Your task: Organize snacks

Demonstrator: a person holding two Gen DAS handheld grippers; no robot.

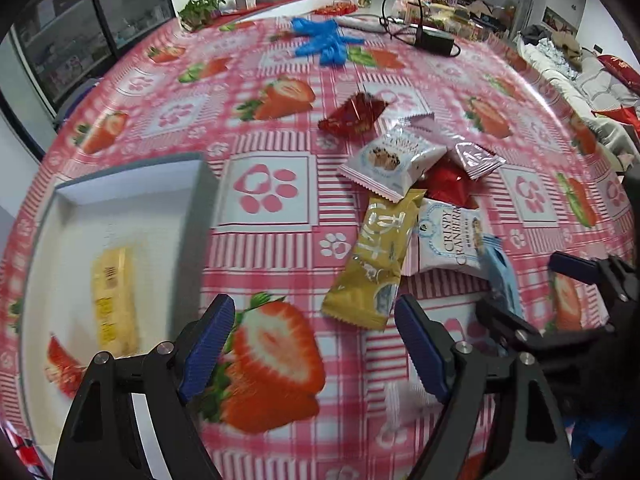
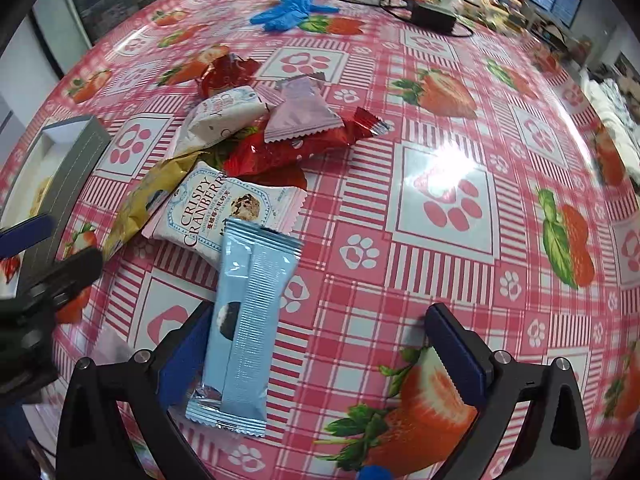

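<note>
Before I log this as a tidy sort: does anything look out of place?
Yes. Only a yellow packet lies in the white box; the other snacks sit in an overlapping heap on the tablecloth. Blue gloves and a black power adapter lie at the far side, unrelated to snacks.

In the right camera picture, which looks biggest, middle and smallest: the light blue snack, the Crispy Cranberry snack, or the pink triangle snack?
1. Light blue snack, but it lies closest to the camera, so that may fool us.
2. Crispy Cranberry snack.
3. Pink triangle snack, farthest of the three, so it may look smaller than it is.
</note>
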